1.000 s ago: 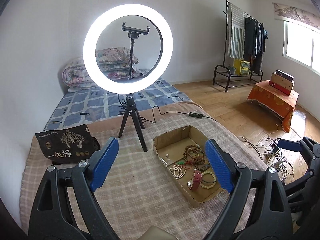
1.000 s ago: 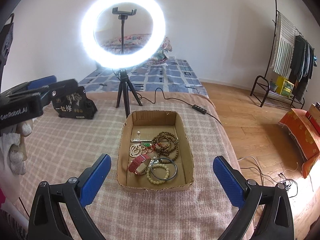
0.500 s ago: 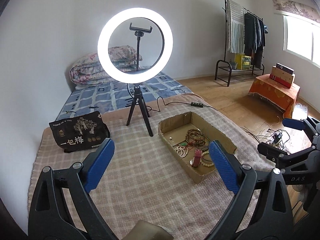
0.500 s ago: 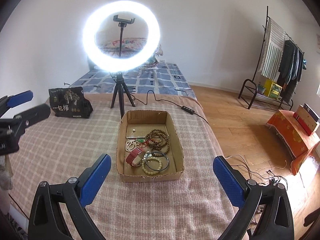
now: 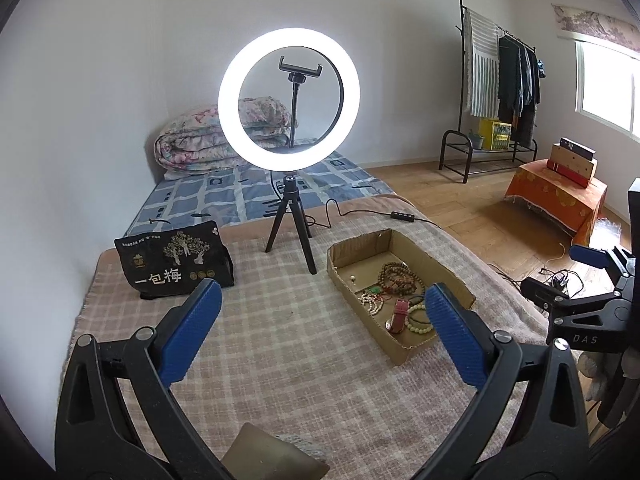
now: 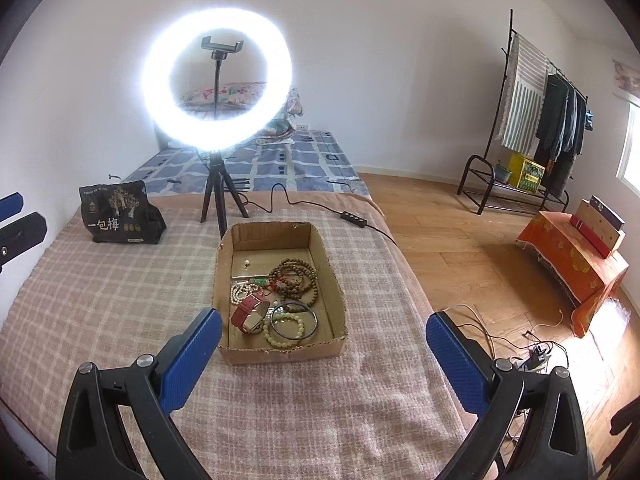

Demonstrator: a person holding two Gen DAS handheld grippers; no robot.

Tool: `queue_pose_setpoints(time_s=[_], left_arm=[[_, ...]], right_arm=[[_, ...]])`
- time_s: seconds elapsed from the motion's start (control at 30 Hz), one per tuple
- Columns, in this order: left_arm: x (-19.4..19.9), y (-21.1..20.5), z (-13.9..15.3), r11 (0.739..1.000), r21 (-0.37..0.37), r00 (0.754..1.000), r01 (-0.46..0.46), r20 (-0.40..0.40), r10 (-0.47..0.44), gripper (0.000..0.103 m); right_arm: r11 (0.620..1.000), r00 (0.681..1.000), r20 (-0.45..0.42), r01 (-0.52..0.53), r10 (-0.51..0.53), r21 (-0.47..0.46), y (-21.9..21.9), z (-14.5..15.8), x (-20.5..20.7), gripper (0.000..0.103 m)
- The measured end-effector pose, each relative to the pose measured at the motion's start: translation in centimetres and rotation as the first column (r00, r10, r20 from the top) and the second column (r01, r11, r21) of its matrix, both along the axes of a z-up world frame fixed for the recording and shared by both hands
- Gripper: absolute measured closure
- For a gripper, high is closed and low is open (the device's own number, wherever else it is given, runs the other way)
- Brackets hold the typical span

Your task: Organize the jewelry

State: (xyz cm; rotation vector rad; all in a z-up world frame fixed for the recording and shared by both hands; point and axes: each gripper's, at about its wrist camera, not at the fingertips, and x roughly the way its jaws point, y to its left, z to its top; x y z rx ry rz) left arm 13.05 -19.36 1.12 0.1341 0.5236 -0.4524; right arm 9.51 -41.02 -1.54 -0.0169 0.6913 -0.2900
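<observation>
- Left wrist view: the left gripper [image 5: 320,320] hangs above the checked blanket [image 5: 280,360] with its blue pads spread wide and nothing between them. The cardboard tray [image 5: 452,276] lies ahead and to the right, just beside the ring light [image 5: 288,98] on its tripod. The right gripper [image 5: 560,276] shows at the right edge, past the tray; from here I cannot tell how far its fingers stand apart.
- Left wrist view, jewelry: brown bead strands [image 5: 400,276], a white bead string [image 5: 370,302] and a red watch [image 5: 398,314] lie heaped together on the tray floor.
- Right wrist view: the right gripper [image 6: 322,340] is likewise spread wide and empty, pointing straight at the tray [image 6: 276,350]. Inside, the brown beads [image 6: 296,276], red watch [image 6: 250,314], a dark bangle [image 6: 294,320] and pale beads [image 6: 286,330] overlap in one pile; a black bag [image 6: 116,214] sits well apart.
- Progress, as a judgement: all the jewelry seen is gathered in the tray, which fits a finished collecting job or a pile awaiting sorting; the pictures do not settle which.
</observation>
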Motion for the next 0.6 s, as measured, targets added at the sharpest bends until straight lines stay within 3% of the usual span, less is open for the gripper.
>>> queue_pose_setpoints(time_s=[0.6], left_arm=[[-1.8, -0.9, 0.5, 0.999, 0.024, 0.998, 0.024, 0.063, -0.026, 0.0]], right_arm=[[1.0, 1.0, 0.013, 0.013, -0.013, 0.019, -0.4, 0.1, -0.1, 0.0]])
